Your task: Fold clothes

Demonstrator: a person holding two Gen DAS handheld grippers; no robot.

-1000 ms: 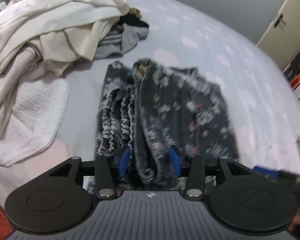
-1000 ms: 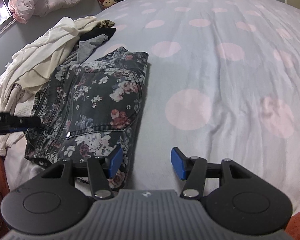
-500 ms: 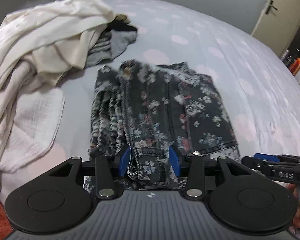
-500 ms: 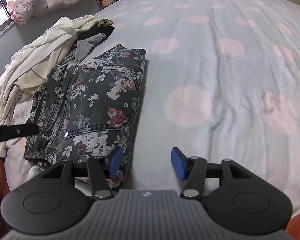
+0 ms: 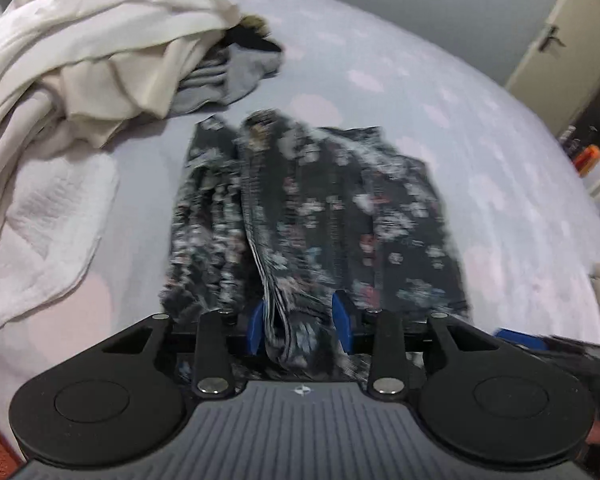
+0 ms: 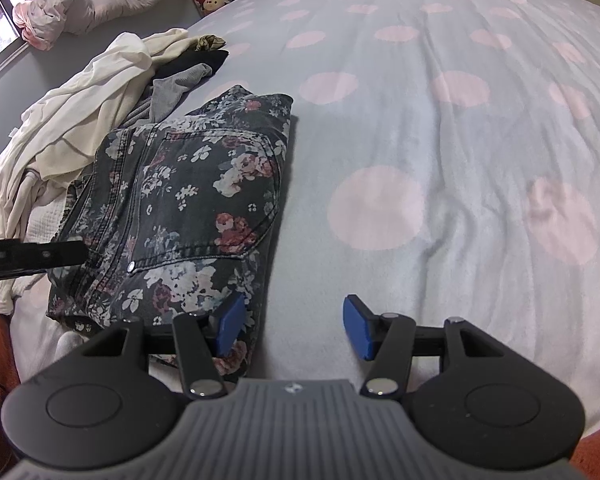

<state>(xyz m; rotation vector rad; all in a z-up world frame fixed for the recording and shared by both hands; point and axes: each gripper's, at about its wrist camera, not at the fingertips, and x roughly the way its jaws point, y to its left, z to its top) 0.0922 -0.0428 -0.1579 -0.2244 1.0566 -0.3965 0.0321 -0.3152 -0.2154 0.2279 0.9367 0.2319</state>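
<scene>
Since a second ago the left tongs (image 5: pixel 300 328) have shifted a little over the jeans (image 6: pixel 188 204): half a second back they were pressed in on a thick edge, and now the left view is smeared with motion, with bunched denim between the blue pads (image 5: pixel 257 330). Whether they are truly clamped on it I cannot tell from the blur. The right tongs (image 6: pixel 294 328) have hardly moved; they stand apart, holding nothing, the left pad over the near corner of the jeans and the right pad over bare bed (image 6: pixel 440 160). The jeans lie on the bed as a folded packet, back pocket up in the right view, with their long axis running away from both tongs toward the pile of pale clothes (image 5: pixel 100 48) and a grey garment (image 6: pixel 176 88) at the far end. A white towel (image 5: pixel 48 232) lies flat to the left of the jeans. What matters for a coming move is that the near short edge of the packet lies right at both tongs, the left one at its stacked left layers and the right one at its right corner, so neither hand must reach far. This packet would fit a fold being finished, or one being tidied and pressed after finishing; the pictures do not settle which. The pale pile beyond looks crumpled and not folded.
</scene>
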